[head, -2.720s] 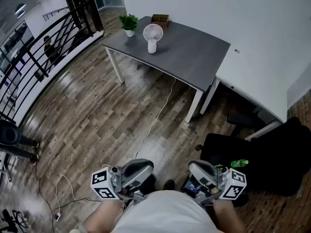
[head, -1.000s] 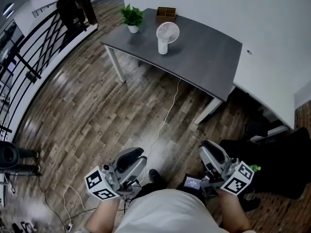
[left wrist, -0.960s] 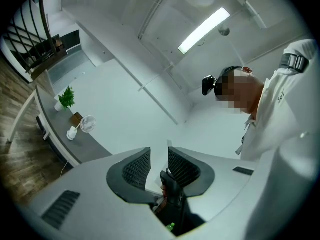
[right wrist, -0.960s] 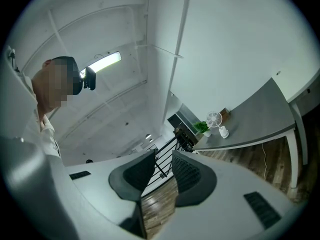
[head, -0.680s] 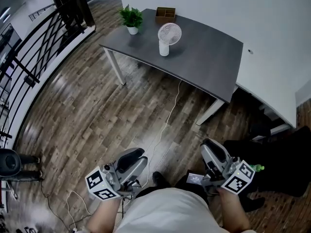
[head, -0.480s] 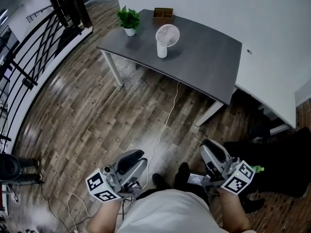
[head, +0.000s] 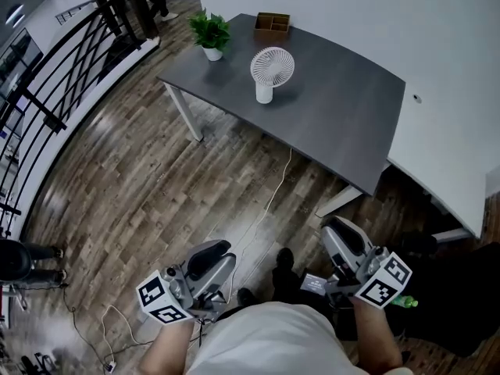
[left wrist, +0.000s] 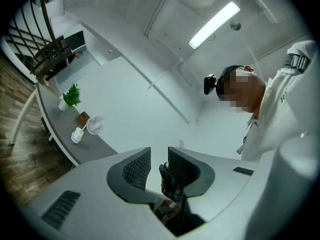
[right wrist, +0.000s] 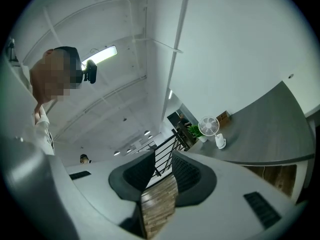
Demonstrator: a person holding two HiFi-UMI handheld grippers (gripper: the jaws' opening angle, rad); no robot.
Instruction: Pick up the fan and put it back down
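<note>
A small white fan (head: 271,72) stands upright on the dark grey table (head: 336,119), far ahead of both grippers. My left gripper (head: 217,253) and my right gripper (head: 337,233) are held low, close to the person's body, over the wooden floor. In the left gripper view the fan (left wrist: 93,125) is small at the left, and the left gripper (left wrist: 159,160) stands open with nothing gripped. In the right gripper view the fan (right wrist: 209,127) is right of centre, and the right gripper (right wrist: 163,172) stands open, with only floor showing through the gap.
A potted plant (head: 211,33) and a wooden box (head: 272,23) sit at the table's far end. A white desk (head: 449,131) adjoins the table on the right. A black railing (head: 55,84) runs along the left. A white cable (head: 264,205) lies across the floor.
The view has come closer to the table, so the fan and table look larger. Both grippers have moved forward with the person, their jaws unchanged. A foot has stepped ahead.
</note>
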